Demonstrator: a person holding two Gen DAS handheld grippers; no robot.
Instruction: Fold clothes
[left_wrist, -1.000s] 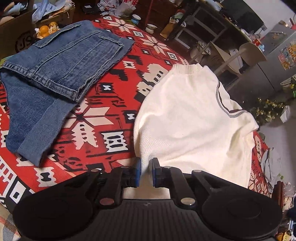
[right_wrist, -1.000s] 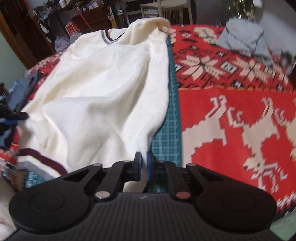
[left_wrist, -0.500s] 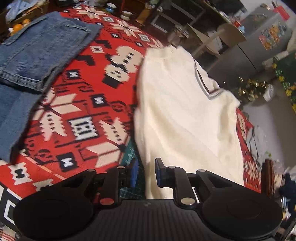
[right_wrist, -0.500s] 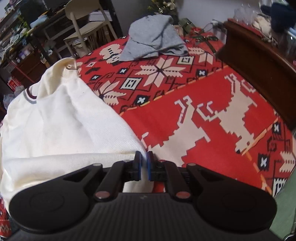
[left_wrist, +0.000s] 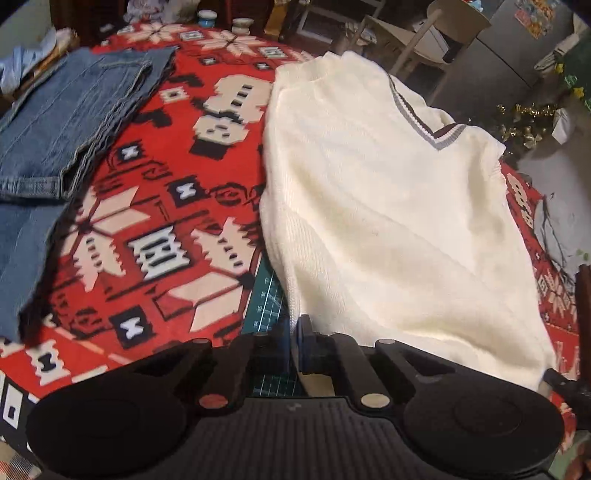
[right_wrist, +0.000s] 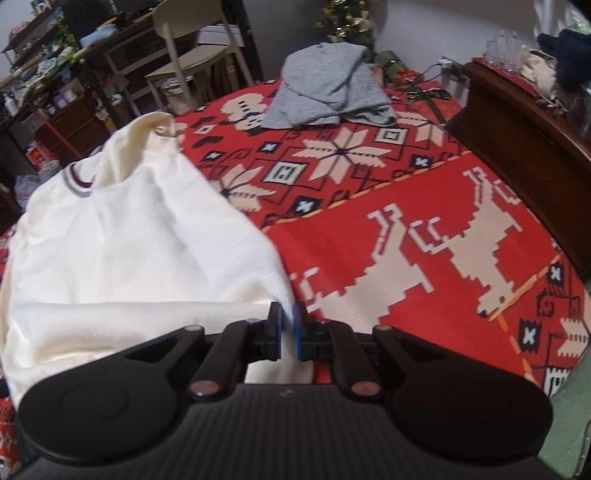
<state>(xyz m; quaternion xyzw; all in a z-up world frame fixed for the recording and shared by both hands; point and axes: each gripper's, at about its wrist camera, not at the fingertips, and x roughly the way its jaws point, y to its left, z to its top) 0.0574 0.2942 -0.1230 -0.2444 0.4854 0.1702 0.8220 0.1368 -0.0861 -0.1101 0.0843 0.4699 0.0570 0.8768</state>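
Both claws, left claw (left_wrist: 294, 339) and right claw (right_wrist: 287, 331), pinch the cream sweater's (left_wrist: 388, 206) rumpled hem.

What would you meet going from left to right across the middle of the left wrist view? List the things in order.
Jeans → red patterned blanket → white sweater → more of the blanket at the right edge → grey floor.
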